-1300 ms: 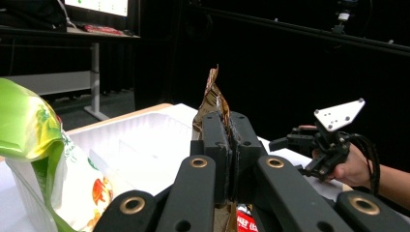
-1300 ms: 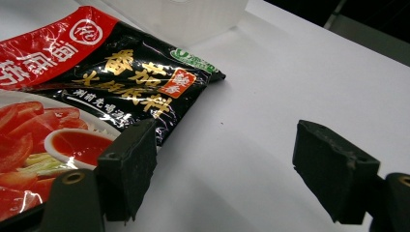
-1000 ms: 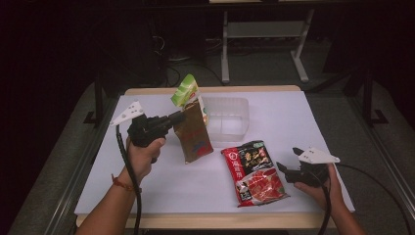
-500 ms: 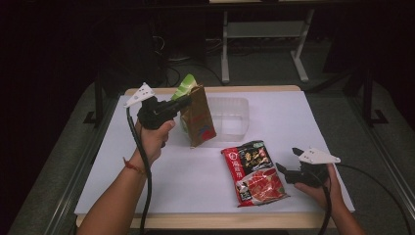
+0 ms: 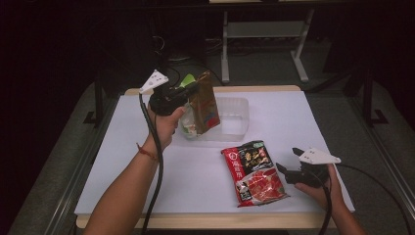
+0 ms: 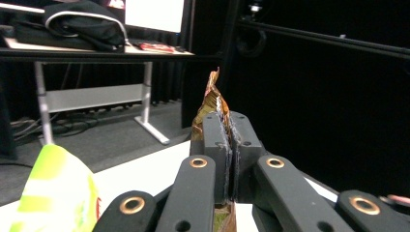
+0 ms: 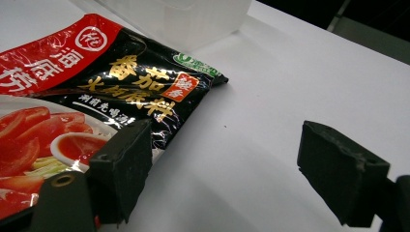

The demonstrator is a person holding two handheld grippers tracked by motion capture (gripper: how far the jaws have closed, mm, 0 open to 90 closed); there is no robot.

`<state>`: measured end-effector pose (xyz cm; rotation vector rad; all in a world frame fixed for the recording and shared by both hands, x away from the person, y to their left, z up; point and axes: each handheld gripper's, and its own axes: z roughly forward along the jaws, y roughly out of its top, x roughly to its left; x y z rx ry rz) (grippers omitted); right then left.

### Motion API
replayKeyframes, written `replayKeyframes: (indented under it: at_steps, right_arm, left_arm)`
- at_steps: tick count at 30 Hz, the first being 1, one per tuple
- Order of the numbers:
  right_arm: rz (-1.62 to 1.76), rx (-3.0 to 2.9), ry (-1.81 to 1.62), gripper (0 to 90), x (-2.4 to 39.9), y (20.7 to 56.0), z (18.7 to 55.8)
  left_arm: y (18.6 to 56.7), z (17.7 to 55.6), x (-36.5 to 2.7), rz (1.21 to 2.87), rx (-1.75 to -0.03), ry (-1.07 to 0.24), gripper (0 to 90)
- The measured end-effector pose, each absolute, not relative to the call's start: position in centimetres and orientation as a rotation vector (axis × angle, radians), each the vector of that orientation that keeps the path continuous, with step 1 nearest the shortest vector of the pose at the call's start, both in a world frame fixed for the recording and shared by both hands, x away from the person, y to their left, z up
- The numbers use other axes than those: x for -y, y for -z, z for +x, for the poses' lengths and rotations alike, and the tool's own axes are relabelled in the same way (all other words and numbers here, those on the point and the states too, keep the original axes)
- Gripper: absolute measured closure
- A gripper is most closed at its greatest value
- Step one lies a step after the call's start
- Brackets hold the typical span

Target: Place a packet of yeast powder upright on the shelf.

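Now the left gripper (image 5: 193, 88) is clamped on a brown pouch (image 5: 204, 103), holding it over the clear tub (image 5: 235, 117), while the right gripper (image 5: 286, 169) rests, jaws apart, beside the red packet (image 5: 254, 174).

Glossy crinkled foil on the brown pouch (image 5: 204, 104) and the red-black sachet (image 5: 254, 172); translucent plastic tub (image 5: 232, 117); matt white paper-like surface (image 5: 274, 117)

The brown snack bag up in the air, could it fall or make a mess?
It might. The left hand-held gripper pinches only the top edge of the brown snack bag, so it could slip or tear. The bag hangs tilted over the edge of the clear plastic box, so it could miss and land on the table.
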<state>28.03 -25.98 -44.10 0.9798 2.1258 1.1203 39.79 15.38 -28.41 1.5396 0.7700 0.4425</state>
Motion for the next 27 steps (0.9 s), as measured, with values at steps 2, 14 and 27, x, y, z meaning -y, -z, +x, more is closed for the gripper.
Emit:
replayKeyframes:
  at_steps: [2, 14, 27]
  right_arm:
    - [0.979, -2.126, -1.115, 19.7, 26.0, 44.1, 28.1]
    - [0.975, -2.133, -1.109, 20.0, 26.1, 44.2, 28.0]
    - [0.970, -2.143, -1.106, 20.3, 26.1, 44.3, 28.0]
  left_arm:
    - [28.5, 40.5, -14.7, 1.554, -0.797, -0.480, 87.3]
    - [29.4, 43.0, -13.0, 1.539, -0.889, -0.504, 87.2]
    - [30.1, 44.6, -11.4, 1.522, -0.954, -0.587, 87.2]
